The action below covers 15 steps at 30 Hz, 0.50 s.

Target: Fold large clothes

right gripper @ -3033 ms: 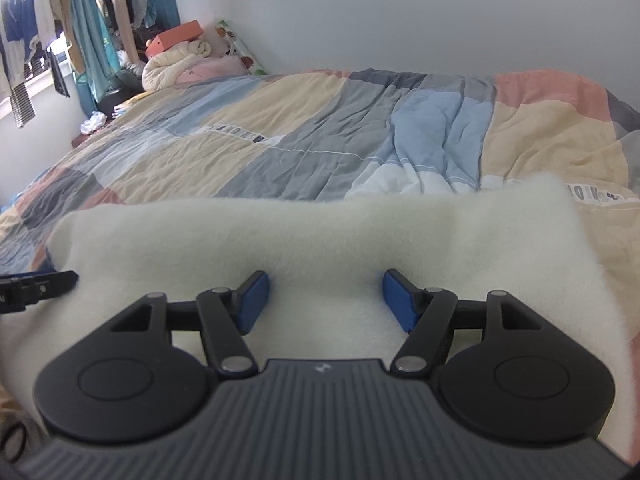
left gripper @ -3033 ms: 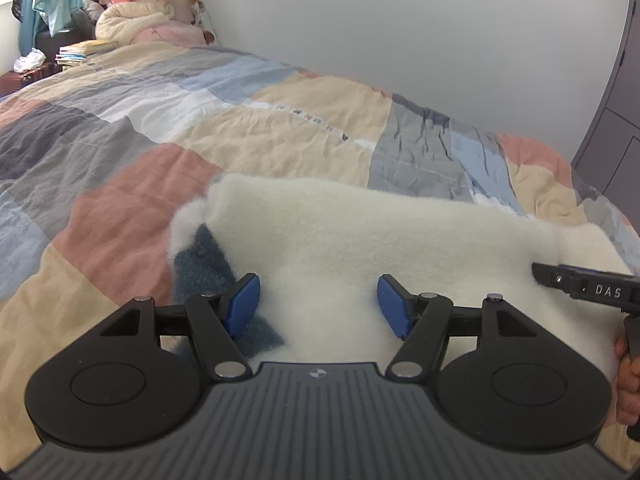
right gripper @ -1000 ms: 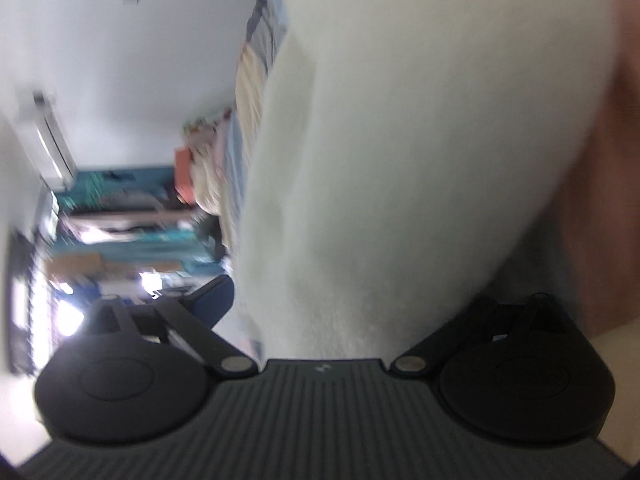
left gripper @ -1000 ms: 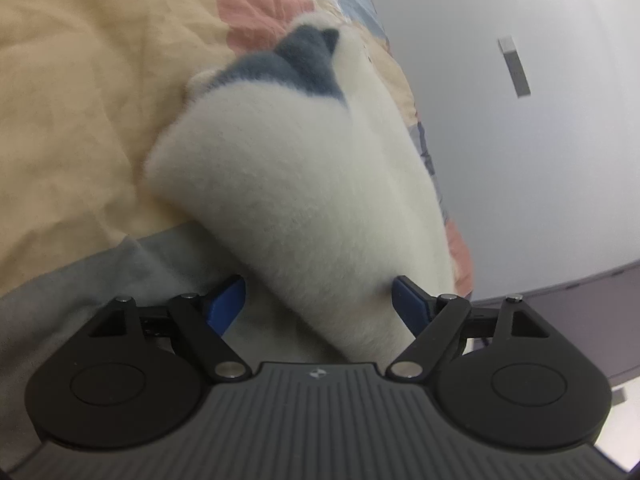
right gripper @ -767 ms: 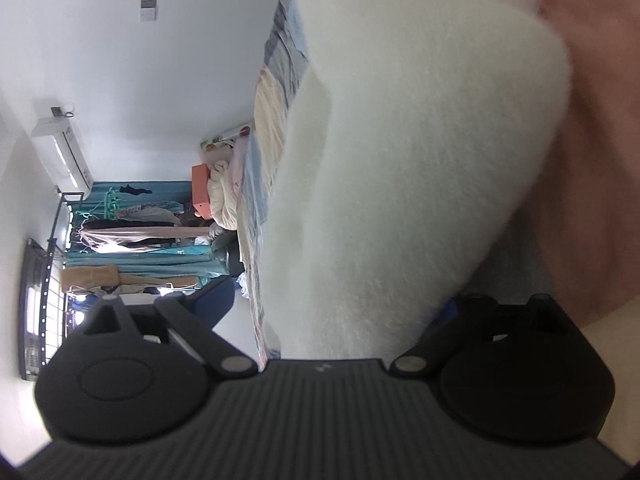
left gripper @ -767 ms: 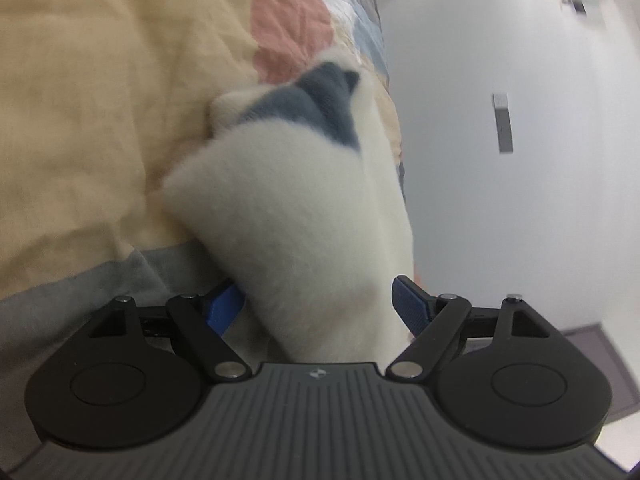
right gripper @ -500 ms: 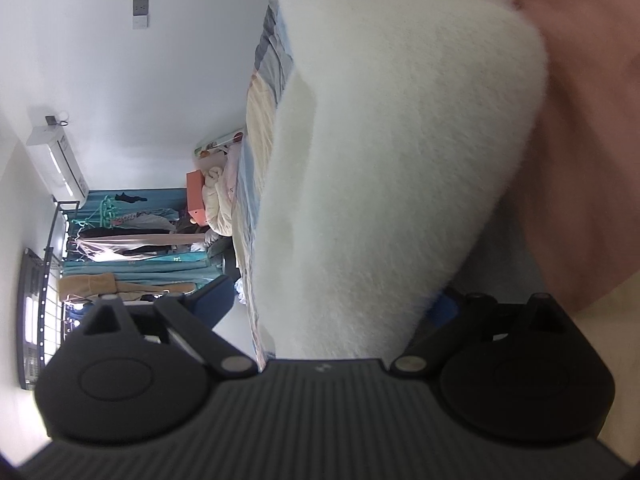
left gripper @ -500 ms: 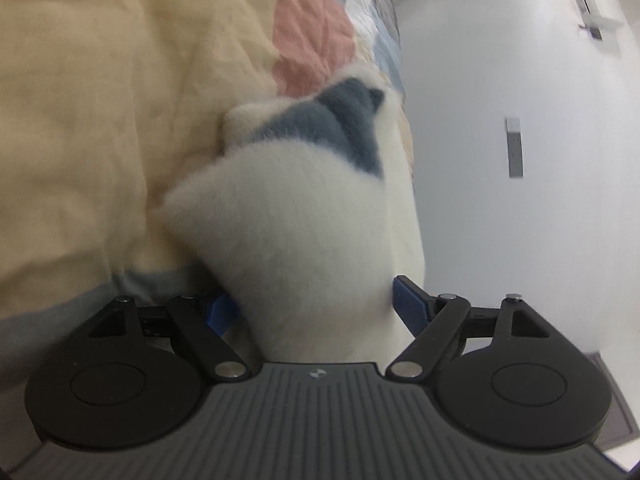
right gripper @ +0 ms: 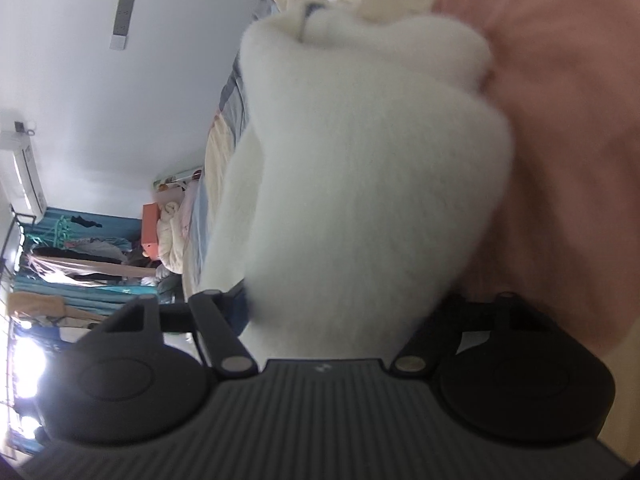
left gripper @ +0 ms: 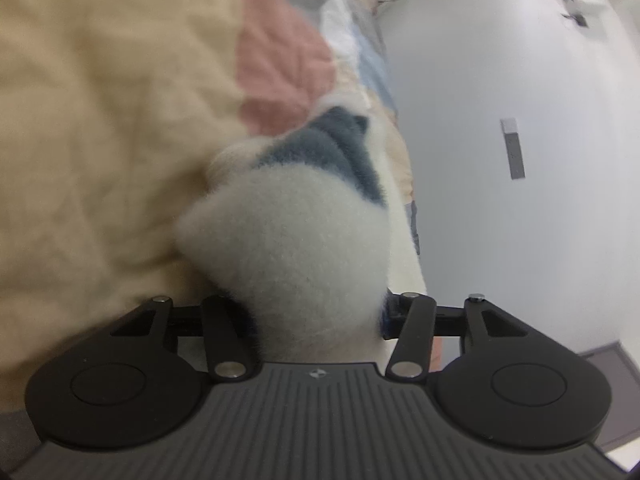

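Observation:
A thick white fleece garment [left gripper: 296,240] with a grey-blue patch [left gripper: 332,148] lies bunched on the patchwork bedspread [left gripper: 100,120]. My left gripper [left gripper: 316,312] is turned on its side; its jaws are closing on one end of the fleece. The blue pads are sunk into the pile and mostly hidden. In the right wrist view the other end of the garment [right gripper: 360,160] fills the middle. My right gripper [right gripper: 344,312], also rolled sideways, is closing on it, and the fleece bulges out past both fingers. Pink bedspread [right gripper: 560,120] lies beside it.
A pale wall [left gripper: 520,60] with a grey socket strip [left gripper: 513,148] runs along the bed. A dark cabinet [left gripper: 612,364] is at the lower right. In the right wrist view a clothes rack [right gripper: 80,264], an orange box [right gripper: 150,228] and piled bedding stand at the bed's far end.
Both pairs of jaws have narrowed onto the fleece, which now bunches between the fingers. The left gripper has slid along the bed and rolled a little. The right one has mainly rolled.

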{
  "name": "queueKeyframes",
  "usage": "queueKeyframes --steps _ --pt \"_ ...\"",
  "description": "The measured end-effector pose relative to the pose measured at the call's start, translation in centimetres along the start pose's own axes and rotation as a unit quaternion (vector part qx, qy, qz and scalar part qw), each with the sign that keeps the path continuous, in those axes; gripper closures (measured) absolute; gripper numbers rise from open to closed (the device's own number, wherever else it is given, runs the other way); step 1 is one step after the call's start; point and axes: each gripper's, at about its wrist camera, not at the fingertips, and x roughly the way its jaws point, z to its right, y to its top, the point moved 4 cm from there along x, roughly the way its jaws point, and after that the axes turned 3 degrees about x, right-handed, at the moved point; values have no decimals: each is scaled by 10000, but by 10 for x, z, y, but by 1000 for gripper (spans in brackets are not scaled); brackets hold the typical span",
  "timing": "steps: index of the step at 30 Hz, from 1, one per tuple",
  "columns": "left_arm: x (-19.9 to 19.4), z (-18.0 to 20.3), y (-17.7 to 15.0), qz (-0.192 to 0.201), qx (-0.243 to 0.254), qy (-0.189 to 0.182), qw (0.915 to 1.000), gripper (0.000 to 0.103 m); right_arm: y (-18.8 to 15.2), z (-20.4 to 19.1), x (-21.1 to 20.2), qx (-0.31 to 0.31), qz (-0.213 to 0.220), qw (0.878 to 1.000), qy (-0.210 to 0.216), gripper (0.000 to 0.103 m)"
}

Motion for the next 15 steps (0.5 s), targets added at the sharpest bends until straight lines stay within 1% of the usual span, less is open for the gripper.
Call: queueKeyframes --steps 2,3,4,6,7,8,9,11,15 --pt "-2 8 1 68 236 -23 9997 50 -1 -5 -2 -217 158 9996 -6 36" --pt "-3 10 1 100 289 -69 9995 50 -3 -10 -5 -399 238 9989 4 41" --pt "-5 11 1 121 308 -115 9994 50 -4 -16 -8 -634 320 9975 20 46" --pt "-12 11 0 157 297 -231 9992 51 -6 -28 -13 -1079 472 9930 113 53" --pt "-15 10 1 155 228 -403 9988 51 -7 -33 -16 -1249 531 9906 176 56" --pt "-19 8 1 129 149 -592 9980 51 -7 -37 -19 -1363 589 9886 243 56" --pt "-23 8 2 115 106 -704 9974 51 -7 -39 -23 -1420 628 9874 310 58" --pt "-32 8 2 132 101 -808 9966 51 -9 -43 -29 -1489 606 9861 431 59" --pt "-54 15 -3 211 283 -939 9950 51 -16 -49 -43 -1685 579 9826 530 60"
